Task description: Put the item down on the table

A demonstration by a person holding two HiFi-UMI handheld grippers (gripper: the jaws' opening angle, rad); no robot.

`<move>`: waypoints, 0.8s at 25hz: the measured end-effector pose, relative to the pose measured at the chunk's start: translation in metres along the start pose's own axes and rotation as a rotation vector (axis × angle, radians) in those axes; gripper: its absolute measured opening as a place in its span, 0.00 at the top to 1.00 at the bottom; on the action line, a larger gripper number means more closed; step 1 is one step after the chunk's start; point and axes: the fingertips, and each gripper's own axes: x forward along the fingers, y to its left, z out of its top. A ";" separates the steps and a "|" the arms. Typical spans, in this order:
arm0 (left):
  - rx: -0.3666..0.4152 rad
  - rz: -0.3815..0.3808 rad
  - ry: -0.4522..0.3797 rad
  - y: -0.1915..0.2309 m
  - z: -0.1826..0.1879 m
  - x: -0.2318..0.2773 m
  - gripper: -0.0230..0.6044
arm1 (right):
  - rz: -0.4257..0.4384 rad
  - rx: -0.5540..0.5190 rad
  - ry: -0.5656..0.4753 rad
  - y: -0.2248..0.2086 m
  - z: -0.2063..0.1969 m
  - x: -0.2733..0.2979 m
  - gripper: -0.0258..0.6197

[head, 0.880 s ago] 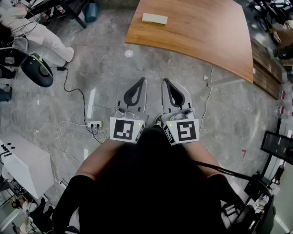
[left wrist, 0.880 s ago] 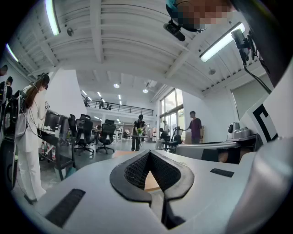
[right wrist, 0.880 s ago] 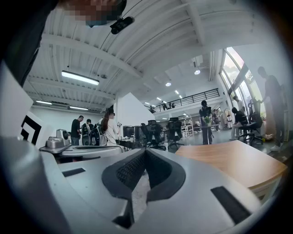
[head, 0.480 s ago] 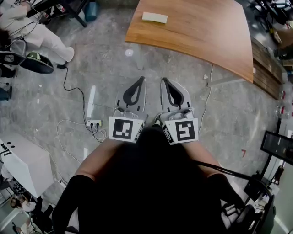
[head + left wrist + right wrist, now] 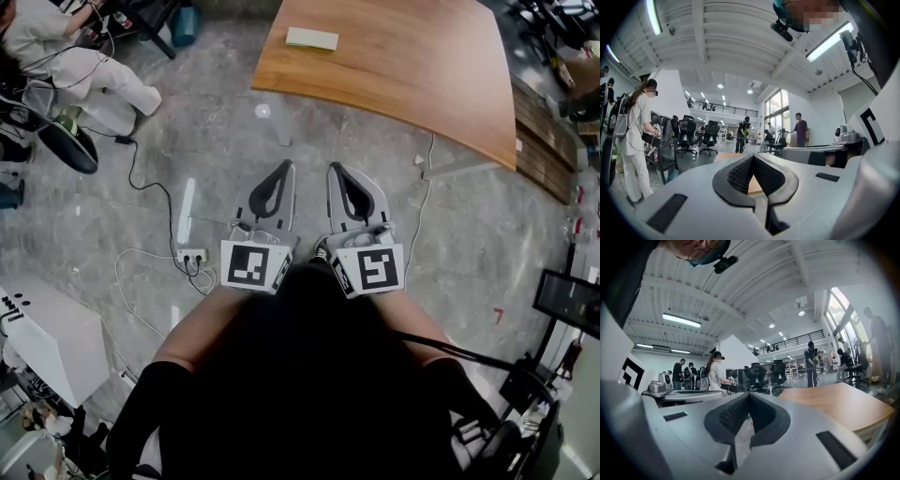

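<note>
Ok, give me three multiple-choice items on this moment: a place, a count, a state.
1. Where does the pale flat item lie? A on the floor; B on the wooden table; C between a gripper's jaws.
2. How many things show on the table in the head view? A one; B two; C four.
3. How do the right gripper's jaws stand? A wide apart; B shut on a cable; C shut, empty.
B: it rests near the table's far left corner. A: only the pale item shows there. C: the jaw tips meet with nothing between.
</note>
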 end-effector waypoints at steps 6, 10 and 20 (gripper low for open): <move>-0.002 0.043 0.004 -0.003 -0.003 0.011 0.96 | -0.009 0.010 -0.011 -0.030 -0.003 -0.004 0.94; 0.008 0.073 0.006 -0.013 -0.008 0.022 0.96 | 0.019 0.000 0.000 -0.048 -0.010 -0.004 0.94; -0.012 0.126 0.033 0.017 -0.023 0.085 0.96 | 0.063 -0.010 0.044 -0.087 -0.027 0.056 0.94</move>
